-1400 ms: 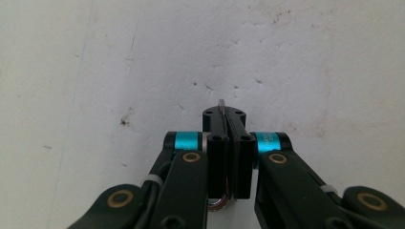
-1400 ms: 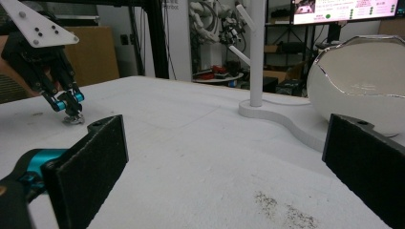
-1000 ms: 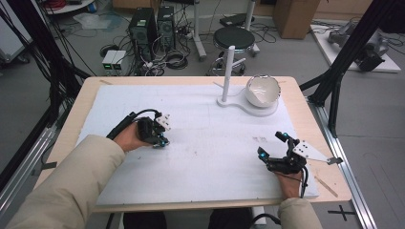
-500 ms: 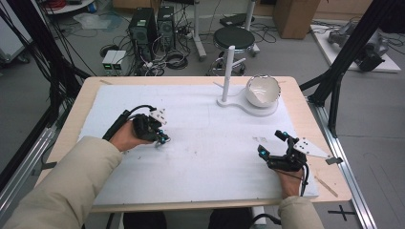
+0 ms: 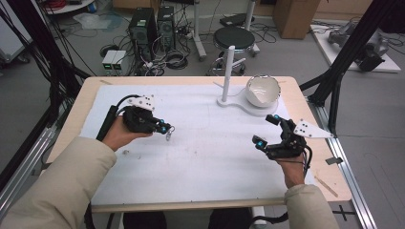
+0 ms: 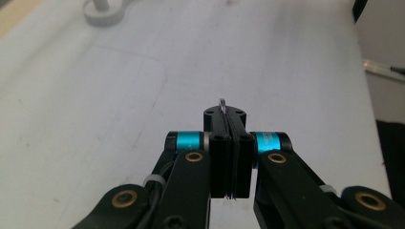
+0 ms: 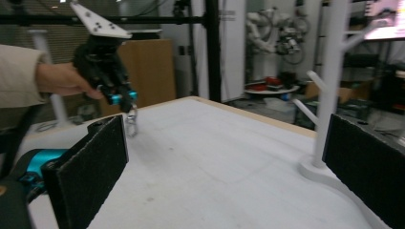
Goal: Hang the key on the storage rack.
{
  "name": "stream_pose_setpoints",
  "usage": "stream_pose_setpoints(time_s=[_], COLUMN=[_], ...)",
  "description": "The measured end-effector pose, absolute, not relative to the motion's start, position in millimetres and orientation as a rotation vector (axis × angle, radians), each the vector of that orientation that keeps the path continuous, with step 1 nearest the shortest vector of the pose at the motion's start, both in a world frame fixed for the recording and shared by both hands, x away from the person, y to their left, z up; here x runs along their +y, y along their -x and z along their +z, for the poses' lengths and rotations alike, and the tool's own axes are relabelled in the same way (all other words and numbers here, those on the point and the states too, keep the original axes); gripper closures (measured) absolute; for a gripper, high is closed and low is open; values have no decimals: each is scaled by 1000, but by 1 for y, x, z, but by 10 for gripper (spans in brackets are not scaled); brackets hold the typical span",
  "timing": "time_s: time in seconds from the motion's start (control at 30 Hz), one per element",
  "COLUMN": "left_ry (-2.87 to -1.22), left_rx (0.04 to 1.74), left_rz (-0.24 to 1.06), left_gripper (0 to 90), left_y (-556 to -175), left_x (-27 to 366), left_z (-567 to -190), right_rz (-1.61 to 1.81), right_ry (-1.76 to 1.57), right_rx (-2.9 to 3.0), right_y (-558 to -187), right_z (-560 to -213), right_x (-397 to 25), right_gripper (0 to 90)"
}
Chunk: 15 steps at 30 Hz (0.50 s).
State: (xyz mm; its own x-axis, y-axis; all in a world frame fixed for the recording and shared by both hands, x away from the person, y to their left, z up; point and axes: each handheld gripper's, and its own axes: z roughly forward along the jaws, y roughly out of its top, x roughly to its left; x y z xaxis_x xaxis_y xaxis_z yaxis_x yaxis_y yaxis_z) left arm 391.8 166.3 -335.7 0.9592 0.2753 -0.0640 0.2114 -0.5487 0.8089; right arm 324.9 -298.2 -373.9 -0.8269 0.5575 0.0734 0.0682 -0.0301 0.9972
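Left gripper view shows the left hand-held gripper with its jaws pressed together on a thin metal piece, of which just a sliver of edge pokes above the pads. In the right gripper view the same piece hangs below that gripper as a small metal ring or clasp, probably a keyring, though it is too small to tell for sure. It sits just above the white-covered bench, left of centre. The right hand-held gripper hovers wide open and empty near the right edge, well apart from the white peg stand and bowl at the back.

The grip is the risk: the pads pinch only 1 narrow edge, so a swing or a jolt could let the ring twist and slip out onto the bench.
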Motion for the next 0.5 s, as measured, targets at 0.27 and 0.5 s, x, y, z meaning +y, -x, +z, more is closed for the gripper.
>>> stream_pose_setpoints(time_s=[0.27, 0.5], left_ry=[-2014, -1915], left_rx=[277, 263], left_rz=[68, 42], left_gripper=[886, 886], left_y=[-378, -372], left_x=[161, 161], left_z=[-318, -309], right_rz=[2001, 1998], right_ry=[-498, -348], right_rx=[2075, 2194], right_y=[-339, -354], right_z=[-336, -310], right_x=[-264, -234], right_gripper=[6, 7])
